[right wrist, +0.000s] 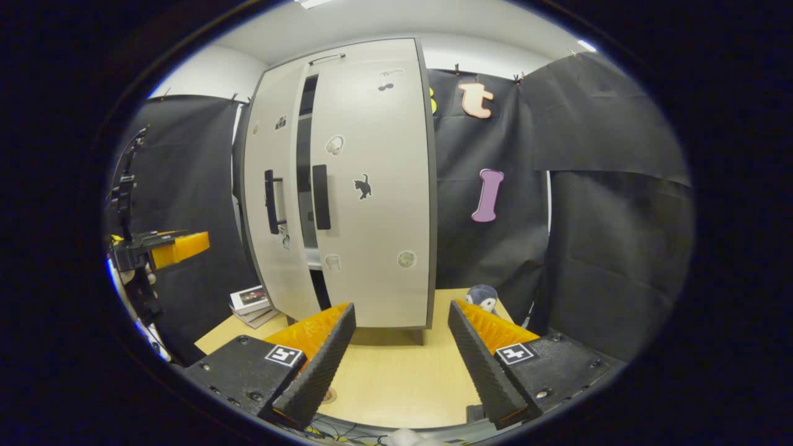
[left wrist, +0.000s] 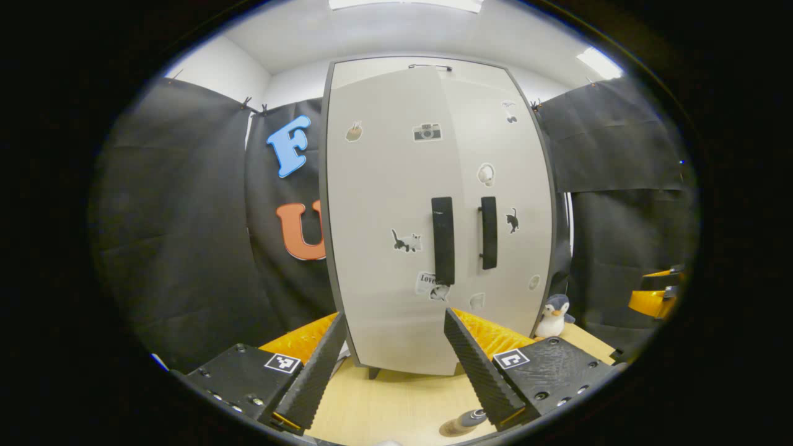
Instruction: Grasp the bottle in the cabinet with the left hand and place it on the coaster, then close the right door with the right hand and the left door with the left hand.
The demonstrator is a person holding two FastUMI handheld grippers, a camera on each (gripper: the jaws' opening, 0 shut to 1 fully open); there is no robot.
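Bottle [left wrist: 461, 424] out on table; right door [right wrist: 372, 186] shut, left door [left wrist: 387, 217] ajar; our grippers both spread, empty.

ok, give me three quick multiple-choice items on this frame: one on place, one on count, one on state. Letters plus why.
1. Where does the penguin toy stand?
A. on top of the cabinet
B. on the table by the cabinet's right corner
C. inside the cabinet

2. How many black handles does the cabinet front carry?
A. one
B. two
C. four

3. What state is the left door in?
A. shut flush
B. slightly ajar
C. taken off

Answers:
1 B: in the left gripper view it sits on the table beside the cabinet's lower right corner.
2 B: one handle on the left door, one on the right.
3 B: the right gripper view shows a dark gap between the doors, the left one swung out.
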